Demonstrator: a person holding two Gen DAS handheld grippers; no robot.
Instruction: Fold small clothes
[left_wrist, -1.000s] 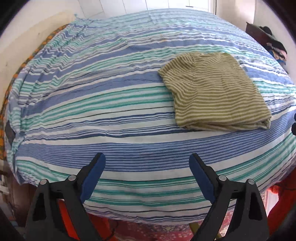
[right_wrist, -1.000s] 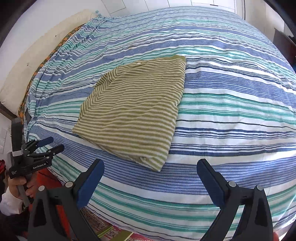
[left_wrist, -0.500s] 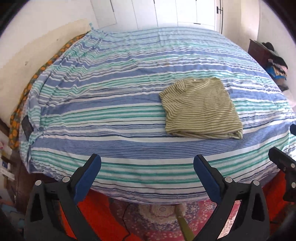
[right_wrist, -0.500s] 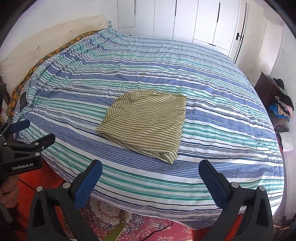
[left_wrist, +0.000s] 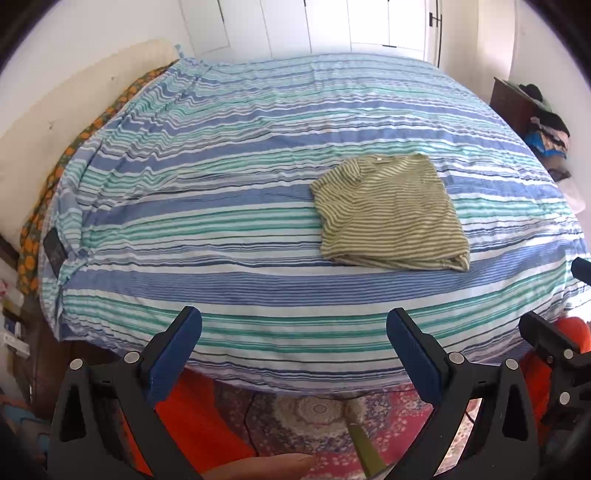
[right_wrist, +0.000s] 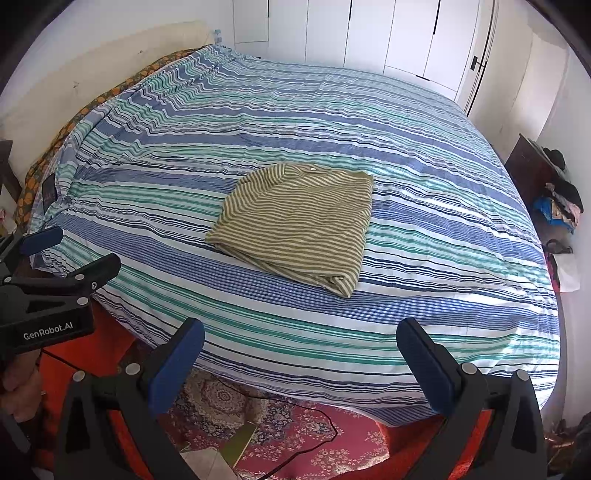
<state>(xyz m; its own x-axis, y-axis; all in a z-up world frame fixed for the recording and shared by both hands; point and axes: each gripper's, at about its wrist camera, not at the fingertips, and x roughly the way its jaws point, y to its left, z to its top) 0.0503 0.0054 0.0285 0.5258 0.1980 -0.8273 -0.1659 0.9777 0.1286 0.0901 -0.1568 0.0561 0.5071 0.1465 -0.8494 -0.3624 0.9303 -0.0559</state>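
Note:
A folded olive and white striped shirt (left_wrist: 389, 214) lies flat on the bed with the blue, green and white striped sheet (left_wrist: 221, 229). It also shows in the right wrist view (right_wrist: 299, 221), near the bed's middle. My left gripper (left_wrist: 293, 339) is open and empty, held back over the bed's near edge, well short of the shirt. My right gripper (right_wrist: 299, 350) is open and empty, also back from the bed's near edge. The left gripper shows at the left edge of the right wrist view (right_wrist: 66, 254).
A patterned red rug (right_wrist: 280, 435) covers the floor below the bed's near edge. A dark wooden stand with a heap of clothes (right_wrist: 554, 199) is at the right. White cupboard doors (right_wrist: 369, 37) stand behind the bed. A pillow (left_wrist: 55, 122) lies at the left.
Both grippers have pulled back and up from the bed, so the shirt looks smaller and farther away. The shirt has not moved. Both stay open.

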